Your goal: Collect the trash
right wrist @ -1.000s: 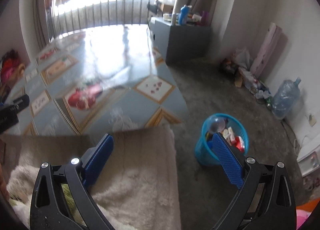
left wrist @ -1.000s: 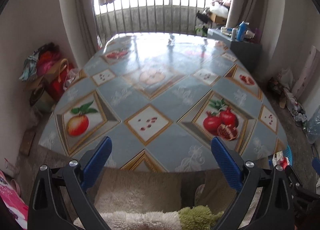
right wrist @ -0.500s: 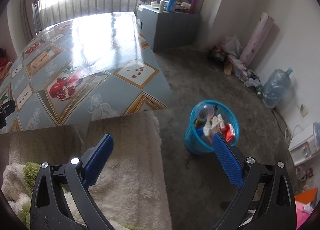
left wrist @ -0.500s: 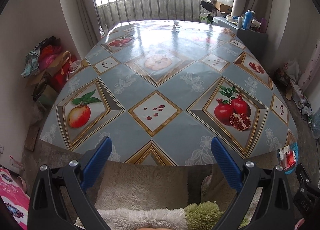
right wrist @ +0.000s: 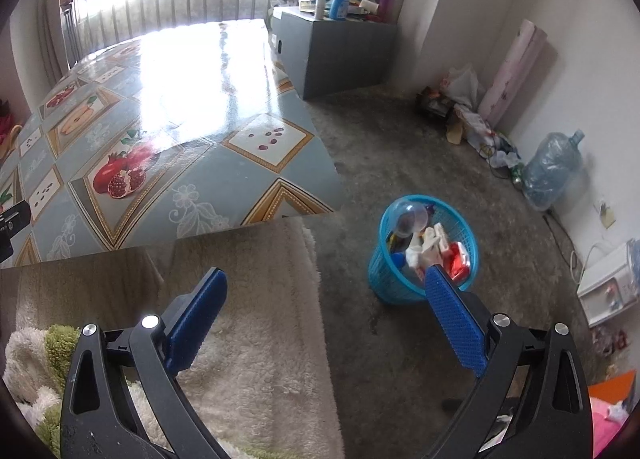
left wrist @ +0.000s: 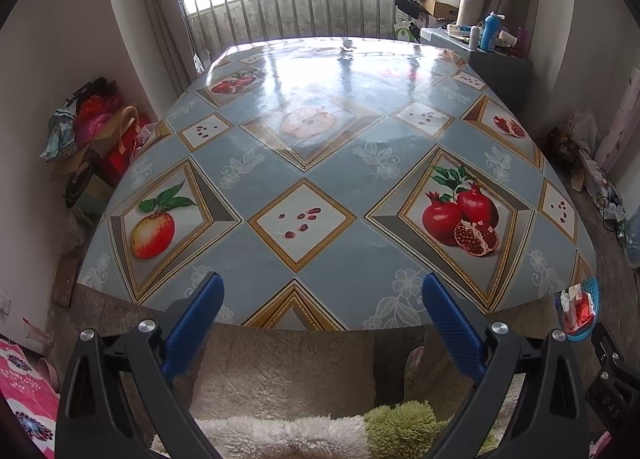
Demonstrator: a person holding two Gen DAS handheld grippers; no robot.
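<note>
A: Left view?
B: Left gripper (left wrist: 323,291) spread wide, empty, over the table (left wrist: 340,163) edge; bin (left wrist: 578,313) peeks past the corner.
A: Right view?
B: Right gripper (right wrist: 326,287) also released, holding nothing. Bin (right wrist: 424,251) on the floor beside the table (right wrist: 168,131), trash (right wrist: 432,247) inside.

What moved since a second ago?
Both views shifted: more of the table shows, and the blue trash basket sits farther right. Nothing was grabbed or dropped. The left gripper and right gripper stay open and empty; the trash stays in the basket.
</note>
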